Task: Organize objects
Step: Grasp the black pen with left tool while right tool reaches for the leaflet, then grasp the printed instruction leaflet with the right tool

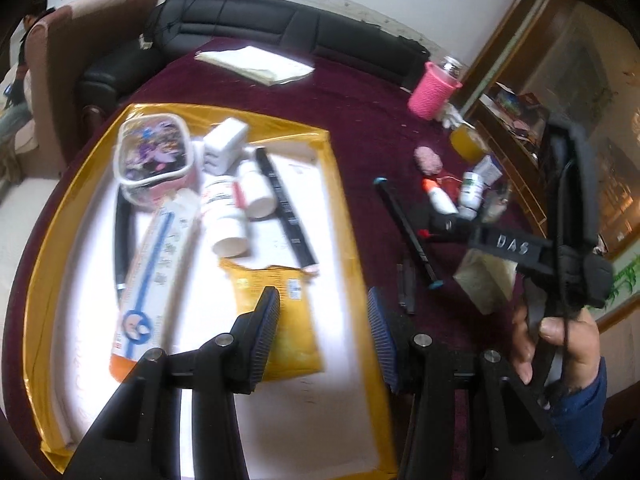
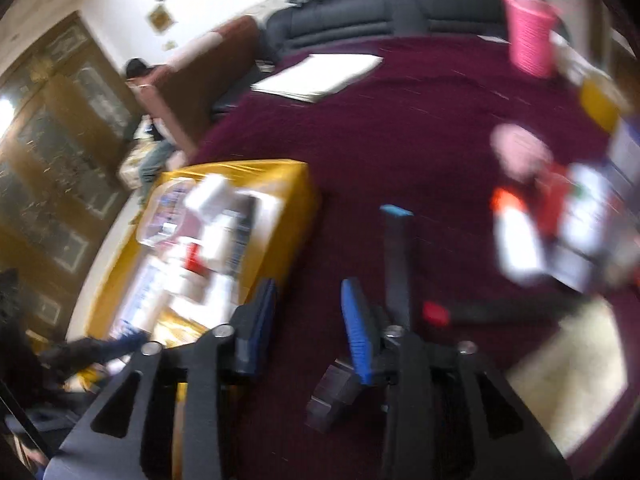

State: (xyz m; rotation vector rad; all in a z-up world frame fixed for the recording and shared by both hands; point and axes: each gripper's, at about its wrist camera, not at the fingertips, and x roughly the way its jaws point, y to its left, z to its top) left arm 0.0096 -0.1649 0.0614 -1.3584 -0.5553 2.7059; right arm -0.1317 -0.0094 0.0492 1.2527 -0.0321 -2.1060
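Observation:
A yellow-rimmed box (image 1: 60, 216) holds a cartoon-print case (image 1: 154, 152), white bottles (image 1: 226, 216), a long tube carton (image 1: 152, 276), a black marker (image 1: 286, 208) and a yellow packet (image 1: 288, 320). My left gripper (image 1: 323, 296) hangs open over the packet and the box's right rim, with nothing between its fingers. My right gripper (image 2: 309, 286) is open and empty above the maroon cloth, just right of the box (image 2: 280, 208). A black pen with blue caps (image 2: 394, 256) lies beyond its right finger. The view is blurred.
On the cloth to the right lie an orange-capped white bottle (image 1: 440, 198), a green-labelled bottle (image 1: 472, 192), a pink puff (image 1: 428, 160), a beige sachet (image 1: 486, 280) and black clips (image 1: 406, 284). A pink-sleeved jar (image 1: 432, 92) and papers (image 1: 256, 62) sit further back. A black sofa stands behind the table.

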